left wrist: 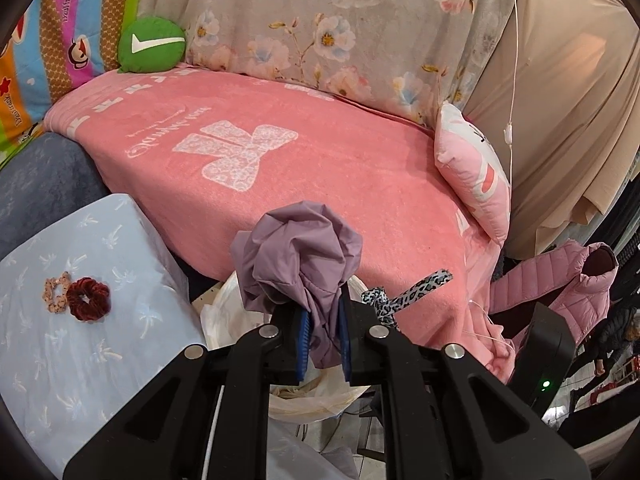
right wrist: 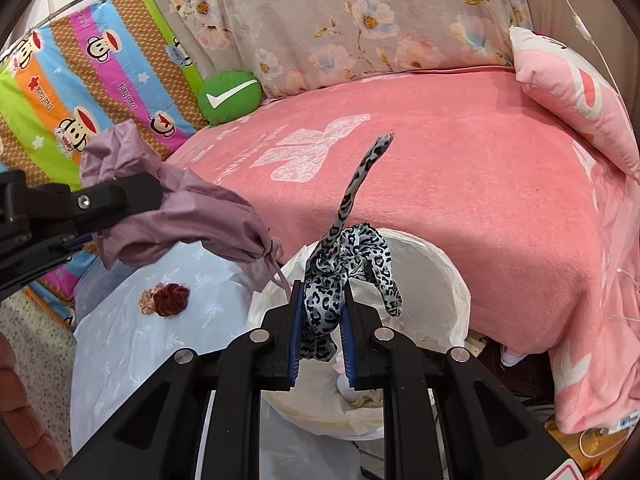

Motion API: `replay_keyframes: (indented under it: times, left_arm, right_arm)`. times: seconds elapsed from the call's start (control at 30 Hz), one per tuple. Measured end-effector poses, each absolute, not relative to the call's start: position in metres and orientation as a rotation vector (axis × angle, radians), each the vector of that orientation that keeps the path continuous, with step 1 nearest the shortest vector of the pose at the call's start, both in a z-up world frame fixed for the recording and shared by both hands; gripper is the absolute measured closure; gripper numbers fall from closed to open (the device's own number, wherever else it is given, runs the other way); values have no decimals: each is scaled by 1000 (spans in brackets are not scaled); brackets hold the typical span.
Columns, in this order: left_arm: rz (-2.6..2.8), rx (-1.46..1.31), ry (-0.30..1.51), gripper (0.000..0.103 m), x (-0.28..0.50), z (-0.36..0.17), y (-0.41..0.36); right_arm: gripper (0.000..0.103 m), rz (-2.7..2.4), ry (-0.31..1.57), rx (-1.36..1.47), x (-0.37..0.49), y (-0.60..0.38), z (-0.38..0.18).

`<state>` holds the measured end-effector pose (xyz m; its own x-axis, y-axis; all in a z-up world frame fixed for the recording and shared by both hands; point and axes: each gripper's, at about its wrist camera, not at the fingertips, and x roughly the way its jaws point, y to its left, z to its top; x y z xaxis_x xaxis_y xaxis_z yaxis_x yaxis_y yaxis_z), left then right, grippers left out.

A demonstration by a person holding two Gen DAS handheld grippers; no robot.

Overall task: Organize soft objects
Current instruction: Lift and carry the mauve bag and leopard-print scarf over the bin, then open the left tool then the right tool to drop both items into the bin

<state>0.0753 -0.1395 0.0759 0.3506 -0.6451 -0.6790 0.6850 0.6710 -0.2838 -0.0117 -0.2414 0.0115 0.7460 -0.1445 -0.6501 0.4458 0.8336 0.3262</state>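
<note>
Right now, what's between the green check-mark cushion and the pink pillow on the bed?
Nothing: just bare pink blanket between the green cushion and the pink pillow. Clearest in the right wrist view.

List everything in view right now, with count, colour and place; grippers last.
purple cloth bag: 1, lilac, held in left gripper.
leopard-print scarf: 1, grey-black, held in right gripper, over the bin.
scrunchies: 2, dark red and beige, touching, on pale blue cloth.
white-lined bin: 1, beside the bed.
pink blanket: 1, covering the bed.
green cushion: 1, white tick, at blanket's far corner.
pink pillow: 1, blanket's right edge.
pink puffer jacket: 1, lower right.
left gripper: shut on bag.
right gripper: shut on scarf.
</note>
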Motion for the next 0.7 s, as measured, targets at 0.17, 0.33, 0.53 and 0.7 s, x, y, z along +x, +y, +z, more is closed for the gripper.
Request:
replay_keyframes:
  times: [0.17, 0.33, 0.53, 0.7]
  left_arm:
    - [-844, 69, 862, 89, 78, 67, -144]
    - [-817, 65, 896, 73, 88, 53, -144]
    - [-765, 58, 894, 49, 97, 43, -138]
    - [-728, 56, 892, 49, 102, 39, -131]
  right_arm:
    - [87, -343, 660, 497, -11, -243, 9]
    - [86, -341, 671, 490, -4, -241, 8]
    - [83, -337, 675, 487, 2, -240, 5]
    - [77, -337, 674, 485, 7, -238, 4]
